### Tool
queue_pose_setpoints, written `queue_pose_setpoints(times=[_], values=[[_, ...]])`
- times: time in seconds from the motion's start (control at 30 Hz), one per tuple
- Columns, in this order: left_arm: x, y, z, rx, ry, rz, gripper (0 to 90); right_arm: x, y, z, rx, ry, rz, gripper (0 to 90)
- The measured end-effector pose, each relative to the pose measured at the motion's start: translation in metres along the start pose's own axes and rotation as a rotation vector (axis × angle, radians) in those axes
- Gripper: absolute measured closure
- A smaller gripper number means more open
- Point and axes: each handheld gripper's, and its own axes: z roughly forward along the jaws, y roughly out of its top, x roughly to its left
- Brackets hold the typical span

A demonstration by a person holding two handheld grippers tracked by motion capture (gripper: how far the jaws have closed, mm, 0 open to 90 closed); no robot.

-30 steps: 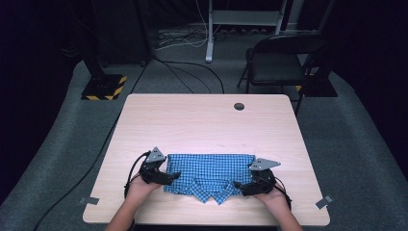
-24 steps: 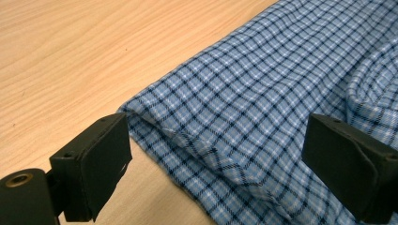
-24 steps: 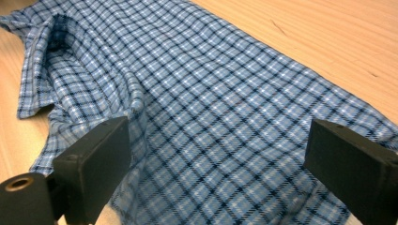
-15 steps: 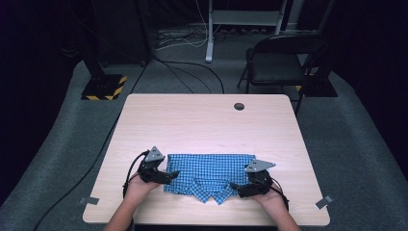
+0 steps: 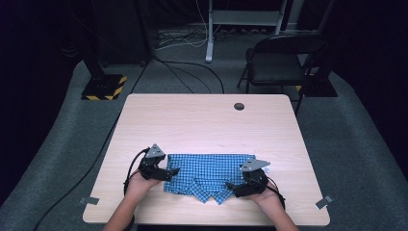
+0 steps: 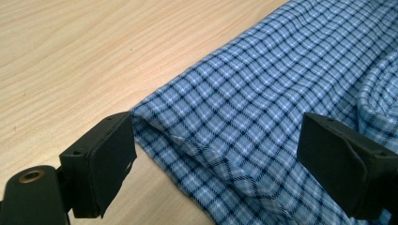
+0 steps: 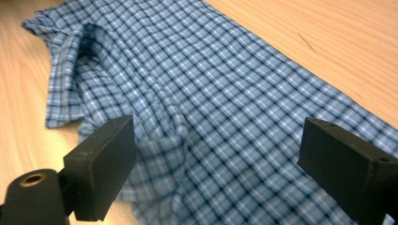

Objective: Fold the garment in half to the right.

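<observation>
A folded blue checked shirt (image 5: 208,173) lies near the front edge of the wooden table (image 5: 207,125), its collar pointing at the person. My left gripper (image 5: 169,172) sits at the shirt's left edge, open. In the left gripper view the wide-apart jaws straddle the shirt's folded corner (image 6: 197,140) without closing on it. My right gripper (image 5: 234,187) is at the shirt's right front, also open. In the right gripper view its jaws stand wide over the cloth (image 7: 220,108), with the collar (image 7: 70,70) off to the left.
A round cable hole (image 5: 239,106) is in the table's far side. A black chair (image 5: 284,62) stands behind the table on the right. Cables run across the grey floor (image 5: 183,62). Tape marks (image 5: 325,201) sit at the front corners.
Both grippers stay at the shirt's ends. The right gripper has shifted slightly left and nearer the front edge. The shirt lies as before.
</observation>
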Motion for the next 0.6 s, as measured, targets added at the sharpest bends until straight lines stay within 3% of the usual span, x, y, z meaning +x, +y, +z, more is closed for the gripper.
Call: queue_pose_setpoints(times=[0.4, 0.6], values=[[0.008, 0.002, 0.001, 0.010, 0.010, -0.011, 12.6, 0.014, 0.020, 0.009, -0.003, 0.047, -0.015, 10.7], [0.014, 0.001, -0.001, 0.010, 0.029, -0.047, 13.5, 0.022, 0.027, 0.015, 0.003, 0.062, -0.028, 10.6]])
